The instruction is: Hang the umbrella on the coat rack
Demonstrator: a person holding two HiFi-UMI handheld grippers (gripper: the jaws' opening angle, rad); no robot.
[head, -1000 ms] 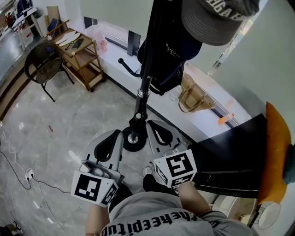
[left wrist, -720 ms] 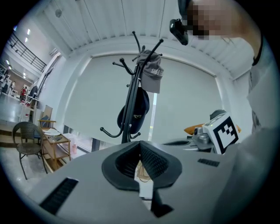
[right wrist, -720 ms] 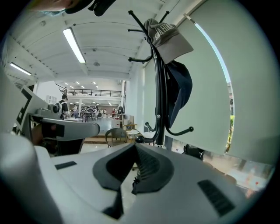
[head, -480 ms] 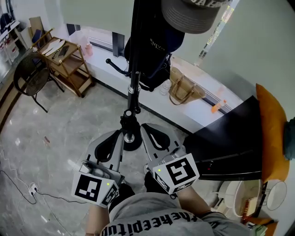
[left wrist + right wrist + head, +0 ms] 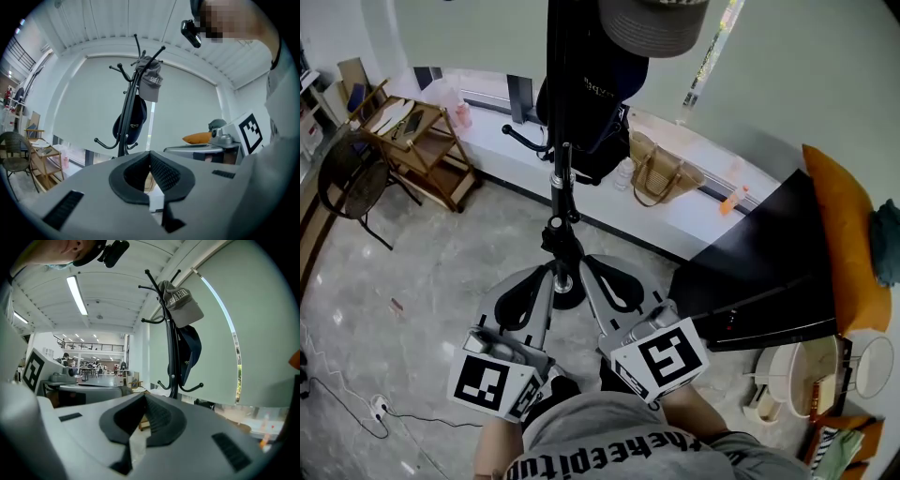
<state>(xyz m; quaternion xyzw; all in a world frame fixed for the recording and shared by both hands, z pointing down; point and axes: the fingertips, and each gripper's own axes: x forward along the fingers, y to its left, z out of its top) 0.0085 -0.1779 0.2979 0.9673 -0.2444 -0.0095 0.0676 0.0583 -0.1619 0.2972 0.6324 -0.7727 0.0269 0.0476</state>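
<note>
A black coat rack (image 5: 558, 187) stands on a round base on the floor ahead of me. A grey cap (image 5: 652, 23) hangs at its top and a dark bag (image 5: 591, 103) below that. I can make out no umbrella in any view. My left gripper (image 5: 546, 274) and right gripper (image 5: 589, 261) are held side by side near the rack's base, both shut and empty. In the left gripper view the shut jaws (image 5: 150, 154) point level at the rack (image 5: 126, 122). In the right gripper view the gripper (image 5: 144, 397) also faces the rack (image 5: 171, 348) and cap (image 5: 180, 303).
A white ledge (image 5: 703, 225) runs behind the rack and bears a straw handbag (image 5: 661, 173). A wooden cart (image 5: 412, 141) and a dark chair (image 5: 352, 178) stand at the left. A black table (image 5: 769, 272) and an orange cushion (image 5: 839, 234) are on the right. A cable (image 5: 356, 412) lies on the floor.
The right gripper has shifted a little to the right and upward. The head view has swung, so the rack now sits further left in it. Both jaws stayed shut.
</note>
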